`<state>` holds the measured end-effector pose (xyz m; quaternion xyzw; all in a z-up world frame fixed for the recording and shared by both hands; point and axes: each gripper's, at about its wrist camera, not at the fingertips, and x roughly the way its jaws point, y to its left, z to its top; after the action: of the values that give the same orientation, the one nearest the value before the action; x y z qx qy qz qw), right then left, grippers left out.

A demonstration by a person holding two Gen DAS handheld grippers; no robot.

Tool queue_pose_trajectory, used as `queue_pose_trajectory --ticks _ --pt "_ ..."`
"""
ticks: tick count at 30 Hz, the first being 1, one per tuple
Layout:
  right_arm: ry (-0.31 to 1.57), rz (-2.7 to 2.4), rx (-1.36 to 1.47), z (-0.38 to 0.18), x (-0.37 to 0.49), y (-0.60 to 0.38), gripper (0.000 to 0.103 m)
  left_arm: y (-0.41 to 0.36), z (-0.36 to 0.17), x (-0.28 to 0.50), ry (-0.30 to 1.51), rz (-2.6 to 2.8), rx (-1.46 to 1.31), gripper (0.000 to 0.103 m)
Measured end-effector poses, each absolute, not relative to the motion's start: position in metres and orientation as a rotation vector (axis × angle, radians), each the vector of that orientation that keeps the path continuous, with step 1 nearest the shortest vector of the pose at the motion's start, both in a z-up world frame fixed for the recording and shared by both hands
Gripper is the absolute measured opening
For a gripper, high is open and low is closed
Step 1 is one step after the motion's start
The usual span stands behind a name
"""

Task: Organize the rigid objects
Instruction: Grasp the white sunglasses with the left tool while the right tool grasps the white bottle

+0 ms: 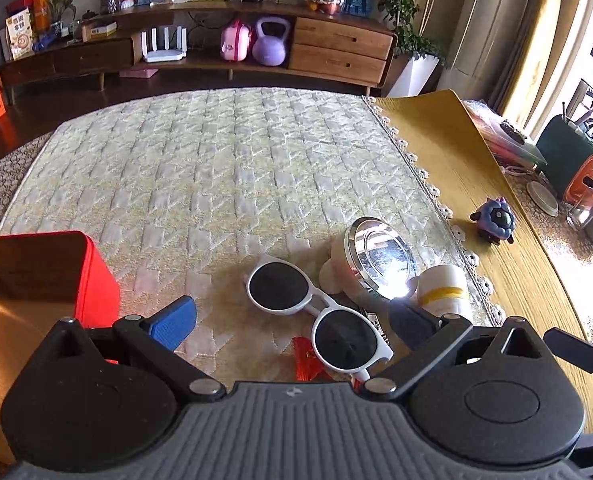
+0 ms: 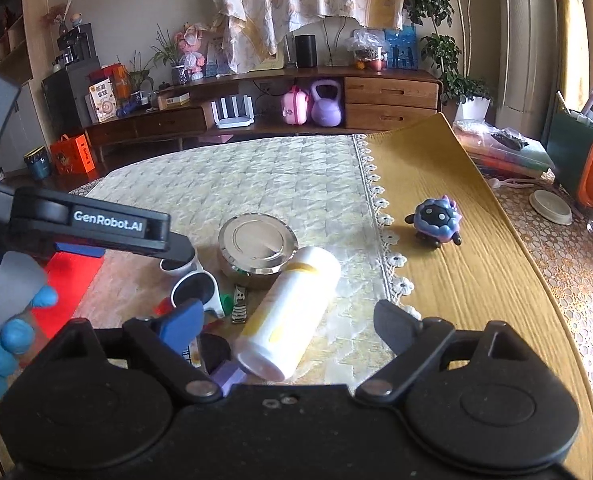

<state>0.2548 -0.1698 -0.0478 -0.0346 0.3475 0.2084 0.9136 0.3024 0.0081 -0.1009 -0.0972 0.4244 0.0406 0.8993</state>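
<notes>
White plastic, item one: we list the sunglasses (image 1: 316,312) lying flat on the quilted cloth (image 1: 224,168), between the spread jaws of our left gripper (image 1: 292,320) and nearer the right-hand finger; the jaws stand wide and hold nothing. We judge the frame light, stiff and somewhat brittle at the hinges, the dark lenses easily scratched, so the bridge or a rim edge is the place to pinch, gently. Item two: a white cylinder bottle with yellow bands (image 2: 288,312), on its side between the wide-open jaws of our right gripper (image 2: 296,324), which grips nothing; we expect it to be light, smooth and ready to roll, best taken across the middle of its barrel. Item three: a round metal tin with a mirror-bright lid (image 2: 258,246), just beyond the bottle's far end; rigid, slippery, likely heavier than the rest, and its lid is on, so the contents cannot be told. Item four: a small striped clip-like piece (image 2: 238,306), beside the bottle toward the left finger. Item five: a purple toy figure (image 2: 436,224), well beyond the right finger on the yellow mat (image 2: 476,280). Container: a red box (image 1: 92,276), outside the left gripper's left finger, open at the top; its interior shows bare dark walls and nothing visible inside.
</notes>
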Motion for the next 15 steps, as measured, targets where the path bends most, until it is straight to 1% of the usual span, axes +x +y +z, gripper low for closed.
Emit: queue_pose_trajectory --ticks 7,14,15 --pt "0.766 0.451 -0.077 -0.065 0.267 -0.158 0.086 0.003 -0.120 0.315 0.943 0.081 -0.275 0.102" --pt "0.807 0.446 -0.022 -0.077 0.278 -0.155 0.079 -0.004 -0.128 0.318 0.959 0.055 -0.299 0.102" --pt "0.812 0.444 -0.016 -0.079 0.279 -0.154 0.078 -0.005 -0.129 0.318 0.959 0.050 -0.299 0.099"
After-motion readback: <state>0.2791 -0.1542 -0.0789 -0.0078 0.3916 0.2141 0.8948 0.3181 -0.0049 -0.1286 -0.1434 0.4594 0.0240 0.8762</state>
